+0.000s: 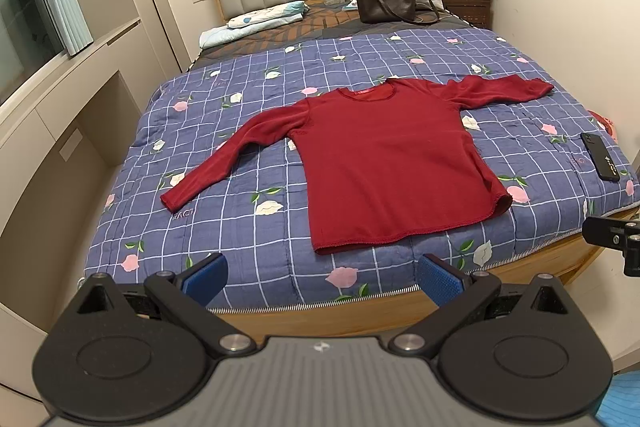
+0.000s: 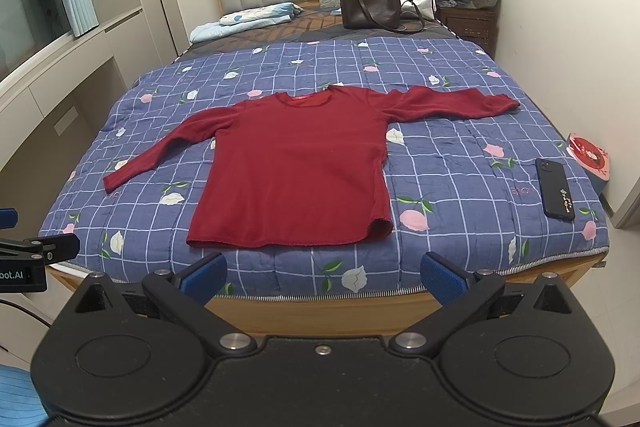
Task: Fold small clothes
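A dark red long-sleeved top (image 1: 392, 163) (image 2: 296, 167) lies flat and face up on the blue checked quilt (image 1: 248, 227) (image 2: 460, 163), both sleeves spread out to the sides. My left gripper (image 1: 322, 277) hangs open over the foot edge of the bed, just short of the top's hem, nothing between its blue pads. My right gripper (image 2: 323, 277) is likewise open and empty, held before the hem. Part of the right gripper shows at the right edge of the left wrist view, and part of the left gripper at the left edge of the right wrist view.
A black phone (image 1: 601, 155) (image 2: 555, 188) lies on the quilt near the right edge. A brown handbag (image 1: 386, 4) (image 2: 370, 11), bags and folded bedding (image 1: 256, 21) sit by the headboard. Cabinets line the left wall. The wooden bed frame (image 2: 320, 307) runs below the grippers.
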Motion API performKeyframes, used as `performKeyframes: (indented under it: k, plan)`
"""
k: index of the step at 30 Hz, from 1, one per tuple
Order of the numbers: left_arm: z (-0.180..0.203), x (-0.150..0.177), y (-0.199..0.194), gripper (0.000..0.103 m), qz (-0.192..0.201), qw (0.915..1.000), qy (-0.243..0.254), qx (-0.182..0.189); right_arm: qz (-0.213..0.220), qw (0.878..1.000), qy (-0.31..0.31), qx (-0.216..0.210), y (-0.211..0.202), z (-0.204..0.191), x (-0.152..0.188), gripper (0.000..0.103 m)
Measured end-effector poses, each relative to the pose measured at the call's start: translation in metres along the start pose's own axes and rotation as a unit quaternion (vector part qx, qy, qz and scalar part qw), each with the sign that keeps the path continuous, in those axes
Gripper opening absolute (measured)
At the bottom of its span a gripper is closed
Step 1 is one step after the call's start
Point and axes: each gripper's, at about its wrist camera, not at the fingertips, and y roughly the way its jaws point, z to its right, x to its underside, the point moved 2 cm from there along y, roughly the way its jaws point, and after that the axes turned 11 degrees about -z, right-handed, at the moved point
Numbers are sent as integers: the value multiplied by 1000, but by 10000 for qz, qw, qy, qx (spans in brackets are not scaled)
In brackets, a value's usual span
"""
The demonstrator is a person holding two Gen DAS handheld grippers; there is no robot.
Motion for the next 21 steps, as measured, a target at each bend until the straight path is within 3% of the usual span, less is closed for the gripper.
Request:
performKeyframes:
  k: [21]
  plan:
    - [0, 1, 0, 103, -9, 10000, 12, -11, -26, 10000, 11, -13, 2, 8, -1, 103]
